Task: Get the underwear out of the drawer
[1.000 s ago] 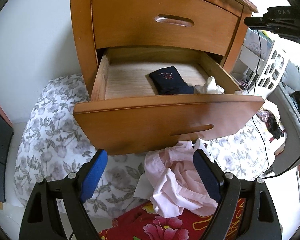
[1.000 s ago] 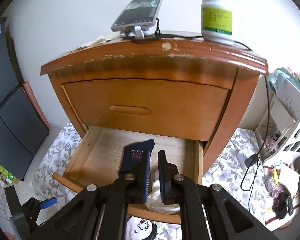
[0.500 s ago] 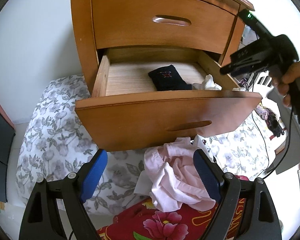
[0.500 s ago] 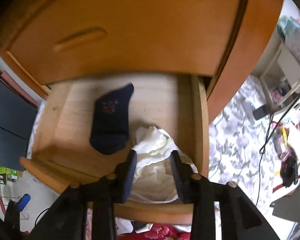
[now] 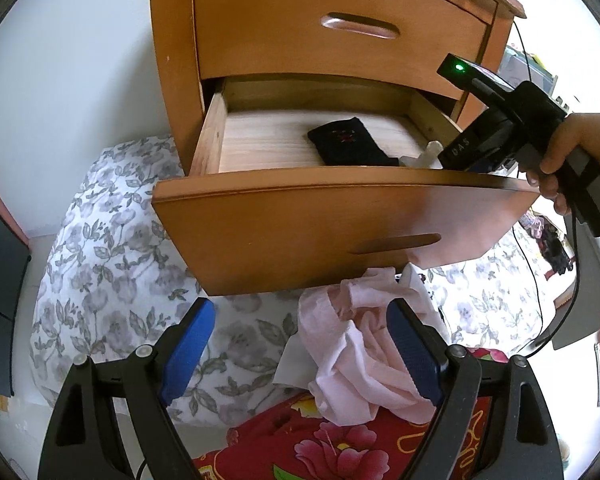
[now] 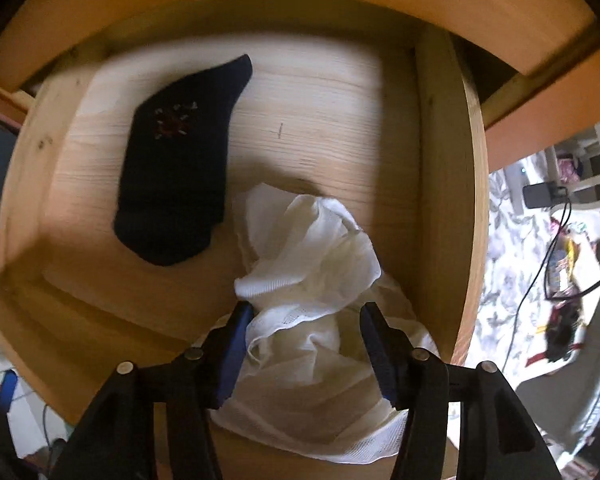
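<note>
Right gripper (image 6: 306,336), dropped into the drawer (image 6: 444,184), hides white underwear (image 6: 312,248) edges.

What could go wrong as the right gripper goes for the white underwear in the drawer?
The right gripper has just been opening, its jaws straddling only one raised fold of the white underwear; closing here may pinch a thin layer that slips. The dark sock lies beside the cloth and could get dragged along. The drawer's front panel is close, so lifted fabric might snag on it.
</note>
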Tool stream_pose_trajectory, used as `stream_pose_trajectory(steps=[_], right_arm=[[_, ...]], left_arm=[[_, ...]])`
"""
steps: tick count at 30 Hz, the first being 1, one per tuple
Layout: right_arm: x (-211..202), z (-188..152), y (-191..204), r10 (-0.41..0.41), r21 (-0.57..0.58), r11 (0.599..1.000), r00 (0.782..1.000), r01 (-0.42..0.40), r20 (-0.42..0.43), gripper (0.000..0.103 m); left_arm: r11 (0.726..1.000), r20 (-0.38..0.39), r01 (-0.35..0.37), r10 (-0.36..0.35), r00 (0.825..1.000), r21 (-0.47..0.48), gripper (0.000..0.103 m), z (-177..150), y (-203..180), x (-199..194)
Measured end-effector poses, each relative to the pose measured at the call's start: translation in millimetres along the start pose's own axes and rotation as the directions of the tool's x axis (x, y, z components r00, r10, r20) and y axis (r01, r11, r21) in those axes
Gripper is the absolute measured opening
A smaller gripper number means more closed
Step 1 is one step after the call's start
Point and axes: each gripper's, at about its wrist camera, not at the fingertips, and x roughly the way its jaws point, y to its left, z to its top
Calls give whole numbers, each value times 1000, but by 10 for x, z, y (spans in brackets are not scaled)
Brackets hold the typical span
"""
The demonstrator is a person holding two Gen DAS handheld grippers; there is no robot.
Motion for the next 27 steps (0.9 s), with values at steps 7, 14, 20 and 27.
stream_pose_trajectory(steps=[7,14,20,27], right_arm=[[0,-42,11,-56,-50,997,998,58,40,17],[-178,-204,-66,-85,-41,995,988,91,130,10],[-534,-416,-265,-51,11,999,965,50,256,8],[-999,-625,-451,14,61,997,917,-42,399,7]], left_arm=[[1000,-5,2,-2,1000,-9,88,-8,32,36],[1000,0,-2,2,1000,-20,88,-13,53,23],[1000,6,-3,3,1000,-22,88,-11,39,-9],[1000,20,-3,4,1000,-27,88,-10,6,-76]])
